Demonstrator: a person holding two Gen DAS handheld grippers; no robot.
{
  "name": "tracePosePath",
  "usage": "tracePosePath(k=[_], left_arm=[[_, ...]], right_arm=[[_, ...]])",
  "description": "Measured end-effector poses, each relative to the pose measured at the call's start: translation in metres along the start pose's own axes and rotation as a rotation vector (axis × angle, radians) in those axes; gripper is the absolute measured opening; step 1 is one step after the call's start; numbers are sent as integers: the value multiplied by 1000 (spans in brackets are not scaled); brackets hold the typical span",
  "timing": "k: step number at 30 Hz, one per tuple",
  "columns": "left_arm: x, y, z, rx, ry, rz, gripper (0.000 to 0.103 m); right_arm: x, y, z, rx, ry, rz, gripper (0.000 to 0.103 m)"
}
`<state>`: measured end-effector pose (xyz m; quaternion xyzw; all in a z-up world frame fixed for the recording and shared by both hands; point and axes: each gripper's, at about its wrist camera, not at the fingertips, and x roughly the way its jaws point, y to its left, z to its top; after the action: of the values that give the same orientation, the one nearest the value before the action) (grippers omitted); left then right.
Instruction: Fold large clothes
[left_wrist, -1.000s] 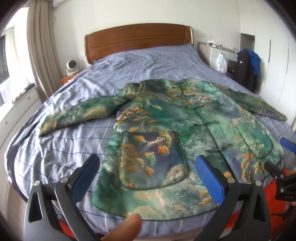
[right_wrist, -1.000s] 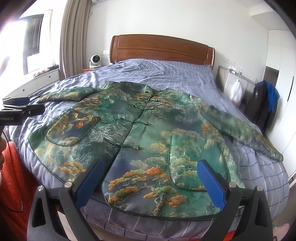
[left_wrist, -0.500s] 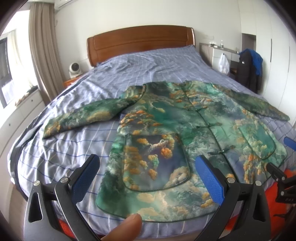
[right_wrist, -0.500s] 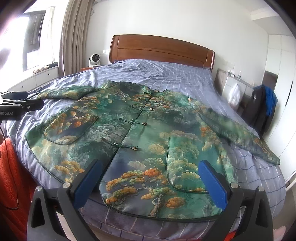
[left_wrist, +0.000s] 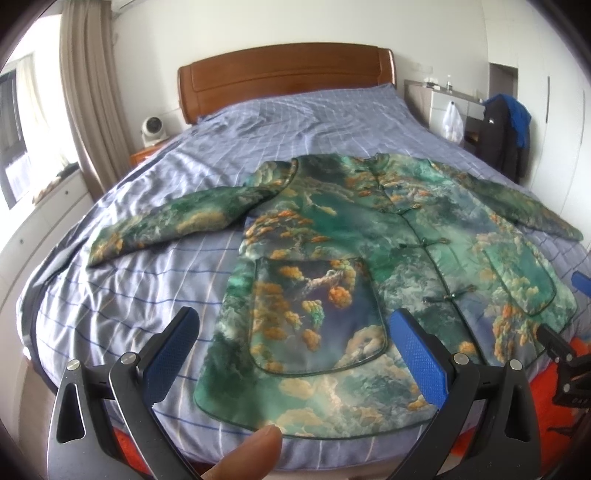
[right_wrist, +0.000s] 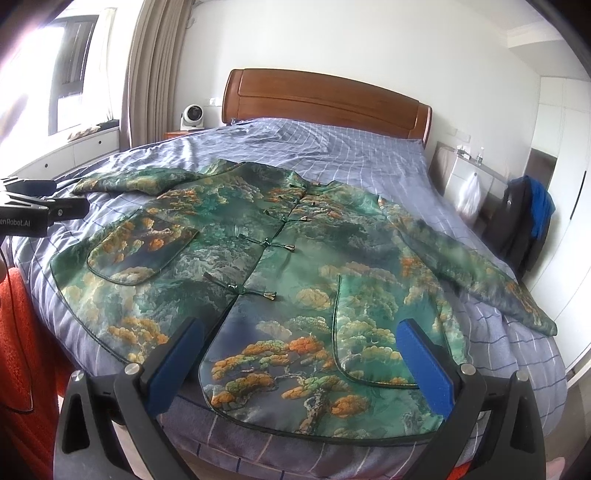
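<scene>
**A:** ok so what's the jacket doing right now?

**B:** The green jacket (left_wrist: 369, 266) with the orange tree-and-cloud print is spread flat, front up, on the bed (left_wrist: 140, 295), which has a blue-grey checked cover. Hem sits at the foot edge closest to the cameras, collar points at the wooden headboard (left_wrist: 284, 81). Both sleeves are stretched out to the sides. The knot buttons (right_wrist: 266, 243) down the middle look fastened, and there's a big patch pocket (right_wrist: 140, 251) on each front panel.

**A:** and the claws? grabbing anything?

**B:** Nope. The left gripper (left_wrist: 295, 354) hangs over the foot of the bed with its blue pads spread wide, nothing between them; through the gap you see the hem and one pocket. The right gripper (right_wrist: 299, 365) is the same deal, jaws wide apart, over the other half of the hem. Neither looks like it's touching the fabric. A fingertip (left_wrist: 255, 454) pokes in at the bottom of the left view.

**A:** rest of the room?

**B:** A small white fan (left_wrist: 153, 129) left of the headboard, beige curtains (left_wrist: 88, 96) by the window, a dark jacket with blue on it (left_wrist: 506, 136) hanging at the right wall, a white bag (left_wrist: 452, 123) beside it, and something orange-red (right_wrist: 22, 350) low at the foot of the bed.
</scene>
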<state>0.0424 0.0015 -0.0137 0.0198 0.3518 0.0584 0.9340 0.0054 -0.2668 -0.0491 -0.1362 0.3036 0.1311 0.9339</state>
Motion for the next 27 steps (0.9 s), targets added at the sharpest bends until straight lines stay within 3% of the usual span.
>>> tracePosePath(k=[27], left_arm=[[-1, -2, 0, 14, 2, 0, 103]], right_arm=[[1, 3, -4, -16, 13, 4, 102]])
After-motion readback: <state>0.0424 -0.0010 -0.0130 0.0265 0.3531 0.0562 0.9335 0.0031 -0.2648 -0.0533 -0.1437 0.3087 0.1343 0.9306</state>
